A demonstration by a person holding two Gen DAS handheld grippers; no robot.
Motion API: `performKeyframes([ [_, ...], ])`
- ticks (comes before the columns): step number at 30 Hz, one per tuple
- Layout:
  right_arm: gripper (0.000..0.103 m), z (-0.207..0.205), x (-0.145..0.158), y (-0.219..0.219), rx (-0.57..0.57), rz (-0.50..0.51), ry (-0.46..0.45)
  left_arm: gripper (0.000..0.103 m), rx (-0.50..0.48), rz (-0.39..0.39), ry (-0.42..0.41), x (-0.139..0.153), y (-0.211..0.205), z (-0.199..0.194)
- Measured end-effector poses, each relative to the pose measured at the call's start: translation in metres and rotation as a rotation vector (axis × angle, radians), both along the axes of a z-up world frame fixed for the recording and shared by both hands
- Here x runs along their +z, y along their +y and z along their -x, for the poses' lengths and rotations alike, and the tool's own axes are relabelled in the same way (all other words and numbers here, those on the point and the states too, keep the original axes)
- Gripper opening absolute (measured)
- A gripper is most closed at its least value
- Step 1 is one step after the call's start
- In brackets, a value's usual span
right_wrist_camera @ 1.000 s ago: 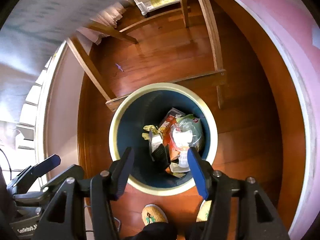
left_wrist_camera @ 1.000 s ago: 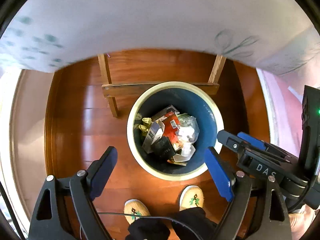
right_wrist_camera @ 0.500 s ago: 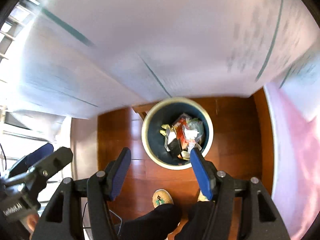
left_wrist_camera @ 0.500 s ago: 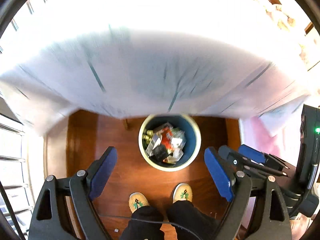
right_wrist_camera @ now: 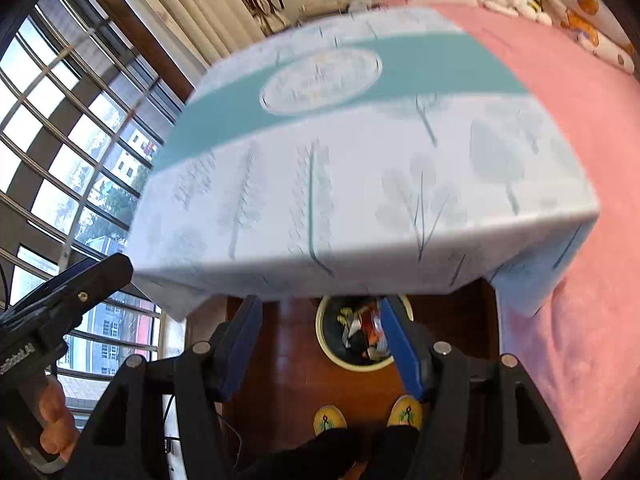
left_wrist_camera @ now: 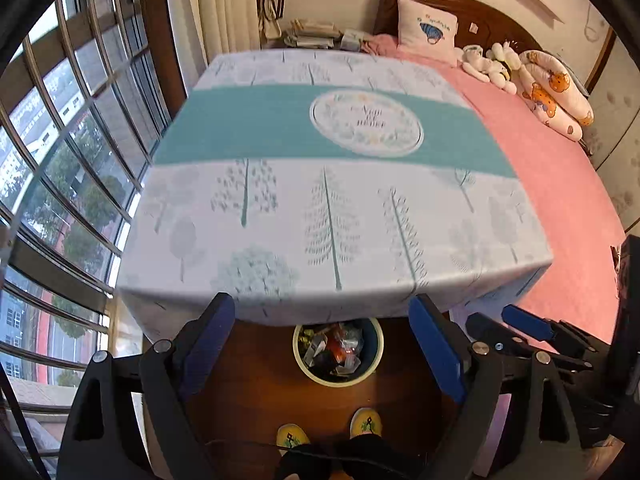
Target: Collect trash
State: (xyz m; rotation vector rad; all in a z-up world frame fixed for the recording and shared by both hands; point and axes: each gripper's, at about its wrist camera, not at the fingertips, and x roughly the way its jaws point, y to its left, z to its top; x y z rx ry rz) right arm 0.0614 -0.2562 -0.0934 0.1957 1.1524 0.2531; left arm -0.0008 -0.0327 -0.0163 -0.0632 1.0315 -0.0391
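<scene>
I hold both tools high over the table; my left gripper stands spread wide with nothing between its blue pads, and my right gripper is likewise released and empty. The trash lies in a heap of wrappers and crumpled plastic inside the round blue bin, which stands on the wooden floor just under the near edge of the table, in front of my slippers; the tree-printed tablecloth shows no litter on top that I can make out, and the pink bed lies to the right. My judgement is that collecting looks largely done, or the next piece is out of sight. The risks from here: the overhanging cloth hides the far part of the bin, so a blind drop could miss it; a descending finger could snag the cloth hem; the two grippers sit near each other and might collide.
</scene>
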Motion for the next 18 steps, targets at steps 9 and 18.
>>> performKeyframes([
  [9, 0.062, 0.001, 0.076, -0.002, -0.003, -0.022, -0.082, 0.087, 0.013, -0.036, -0.047, 0.053, -0.007, 0.01],
  [18, 0.062, 0.013, 0.115, 0.003, 0.01, 0.031, -0.163, 0.087, 0.064, -0.059, -0.099, 0.075, -0.006, 0.032],
])
